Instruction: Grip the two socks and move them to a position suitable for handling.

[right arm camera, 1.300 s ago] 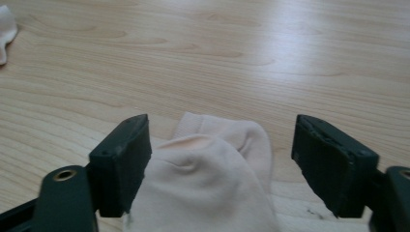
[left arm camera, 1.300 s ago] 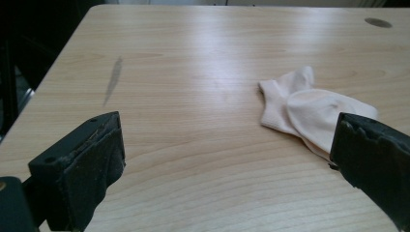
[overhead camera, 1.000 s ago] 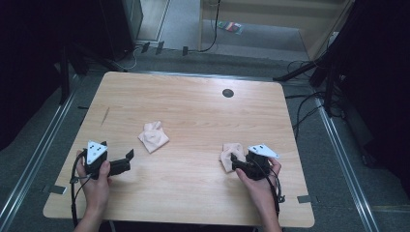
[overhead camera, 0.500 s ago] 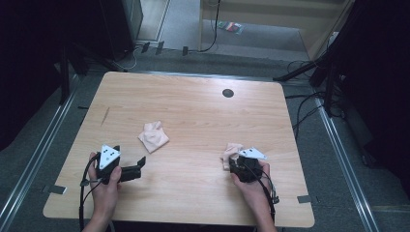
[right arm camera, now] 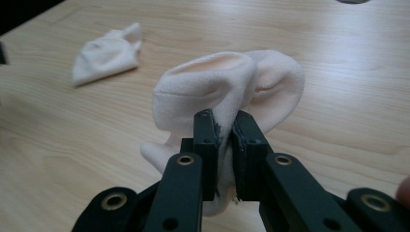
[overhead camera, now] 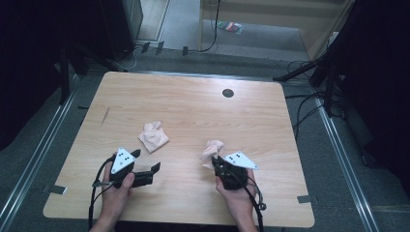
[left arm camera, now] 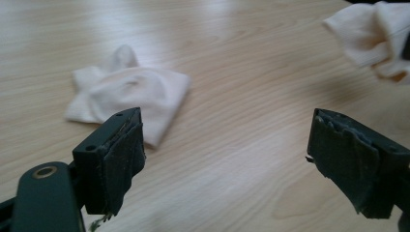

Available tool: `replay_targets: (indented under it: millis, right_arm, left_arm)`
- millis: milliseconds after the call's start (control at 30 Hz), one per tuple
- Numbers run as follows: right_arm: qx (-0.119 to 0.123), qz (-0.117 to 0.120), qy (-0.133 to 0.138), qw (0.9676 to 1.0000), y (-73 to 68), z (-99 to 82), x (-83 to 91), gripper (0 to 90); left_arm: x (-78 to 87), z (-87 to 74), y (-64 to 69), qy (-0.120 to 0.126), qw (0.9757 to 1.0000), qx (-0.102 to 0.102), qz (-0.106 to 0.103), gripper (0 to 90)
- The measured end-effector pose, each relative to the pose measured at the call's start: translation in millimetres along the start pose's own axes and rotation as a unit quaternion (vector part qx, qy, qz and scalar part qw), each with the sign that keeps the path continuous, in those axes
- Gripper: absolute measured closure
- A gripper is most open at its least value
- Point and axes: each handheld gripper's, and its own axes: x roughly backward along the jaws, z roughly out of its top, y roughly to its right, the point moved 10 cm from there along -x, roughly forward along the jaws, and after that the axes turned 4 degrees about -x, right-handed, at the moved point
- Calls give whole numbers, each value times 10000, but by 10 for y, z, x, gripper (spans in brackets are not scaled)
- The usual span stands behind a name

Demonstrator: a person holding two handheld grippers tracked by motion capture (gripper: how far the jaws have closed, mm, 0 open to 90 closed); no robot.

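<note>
On the wooden table, the right tool touches one pale cloth; another cloth lies apart.

High view overhead facing forward, gripper views low, close, sharing table

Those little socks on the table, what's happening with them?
A person sits at a wooden table with a grabbing tool in each hand. The right tool is pinched shut on one pale sock, holding it up near the table's front. The left tool is wide open with nothing in it, pointed toward the other sock, which lies crumpled on the table.
</note>
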Motion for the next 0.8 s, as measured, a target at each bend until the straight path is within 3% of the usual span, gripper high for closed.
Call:
replay_targets:
  millis: [133, 267, 300, 367, 467, 500, 567, 633, 733, 800]
  right_arm:
    - [-28, 199, -44, 9998, -280, -69, -26, 830]
    - [56, 201, -109, 9997, -496, -173, -73, 829]
    - [56, 201, -109, 9997, -496, -173, -73, 829]
    - [1, 242, -152, 9996, -618, -248, -105, 828]
    - [-51, 135, -121, 9998, -679, -290, -114, 811]
    - [-27, 101, -108, 9999, -689, -299, -120, 761]
    - [-50, 221, -217, 9995, -728, -326, -134, 534]
    - [-105, 445, -203, 9987, -761, -312, -109, 405]
    - [-147, 479, 9, 9987, -723, -197, -35, 387]
    - [-177, 494, 55, 9986, -646, -108, -26, 444]
  left_arm:
    - [4, 38, 133, 77, 9993, 112, -357, 131]
    - [-1, 71, 276, 114, 9963, 128, -842, 146]
    - [-1, 71, 276, 114, 9963, 128, -842, 151]
    - [2, 86, 355, 154, 9931, 191, -1149, 173]
    - [3, 84, 359, 127, 9925, 219, -1199, 227]
    - [2, 80, 349, 115, 9927, 214, -1177, 234]
    - [2, 72, 328, 88, 9927, 239, -1181, 255]
    - [1, 61, 308, 54, 9925, 289, -1189, 277]
    - [-20, 22, 276, -74, 9922, 374, -1186, 333]
    - [-46, 0, 266, -156, 9924, 416, -1149, 370]
